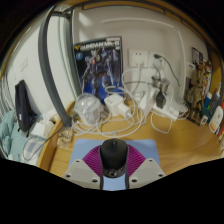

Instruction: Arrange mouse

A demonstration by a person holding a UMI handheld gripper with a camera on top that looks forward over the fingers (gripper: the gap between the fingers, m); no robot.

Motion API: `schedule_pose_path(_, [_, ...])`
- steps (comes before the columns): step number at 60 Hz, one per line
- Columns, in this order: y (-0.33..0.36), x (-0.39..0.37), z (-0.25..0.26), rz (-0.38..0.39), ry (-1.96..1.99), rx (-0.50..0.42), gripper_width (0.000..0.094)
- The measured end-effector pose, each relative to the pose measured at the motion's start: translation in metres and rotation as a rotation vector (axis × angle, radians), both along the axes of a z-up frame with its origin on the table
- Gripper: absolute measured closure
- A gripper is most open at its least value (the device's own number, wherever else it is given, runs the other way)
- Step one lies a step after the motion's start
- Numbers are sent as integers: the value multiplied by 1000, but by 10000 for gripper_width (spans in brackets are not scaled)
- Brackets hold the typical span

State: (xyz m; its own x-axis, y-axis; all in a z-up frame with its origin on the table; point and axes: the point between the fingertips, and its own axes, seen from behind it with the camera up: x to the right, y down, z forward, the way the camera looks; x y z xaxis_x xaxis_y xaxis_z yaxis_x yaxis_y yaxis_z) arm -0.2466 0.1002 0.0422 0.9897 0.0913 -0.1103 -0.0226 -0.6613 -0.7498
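Note:
A black computer mouse (113, 155) sits between my gripper's (113, 168) two fingers, its rear end toward the camera. The magenta pads (93, 160) press against its left and right sides with no visible gap, so the gripper is shut on it. Under the mouse and fingers lies a light blue mouse pad (78, 150) on the wooden desk (170, 135). I cannot tell whether the mouse rests on the pad or is held just above it.
Beyond the pad are a tangle of white cables (95, 115) and a white adapter (119, 103). A robot poster box (100, 62) leans on the back wall. Small figures (203, 95) stand at the right, and a black object (23, 105) stands at the left.

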Motion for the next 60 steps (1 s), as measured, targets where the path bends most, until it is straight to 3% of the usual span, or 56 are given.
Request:
schedule_pose_path(9, [-19, -6, -40, 1, -23, -68, 650])
schedule_pose_path(12, [-19, -6, -44, 0, -25, -58, 614])
schedule_pose_path(13, [-20, -5, -45, 2, -30, -61, 539])
schedule_pose_path(14, [-21, -5, -45, 5, -34, -59, 587])
schedule_pose_path(23, [-20, -7, -46, 16, -41, -59, 465])
schedule_pose_path(24, [-19, -7, -46, 21, -44, -62, 443])
schedule_pose_path(25, [-20, -7, -46, 21, -46, -67, 360])
schedule_pose_path(31, [-26, 0, -41, -11, -53, -112, 70])
schedule_pose_path(43, [-34, 25, 50, -20, 14, -43, 64])
schedule_pose_path(52, [-43, 80, 132, -49, 7, 46, 64])
schedule_pose_path(60, [-60, 137, 176, -87, -15, 82, 69])
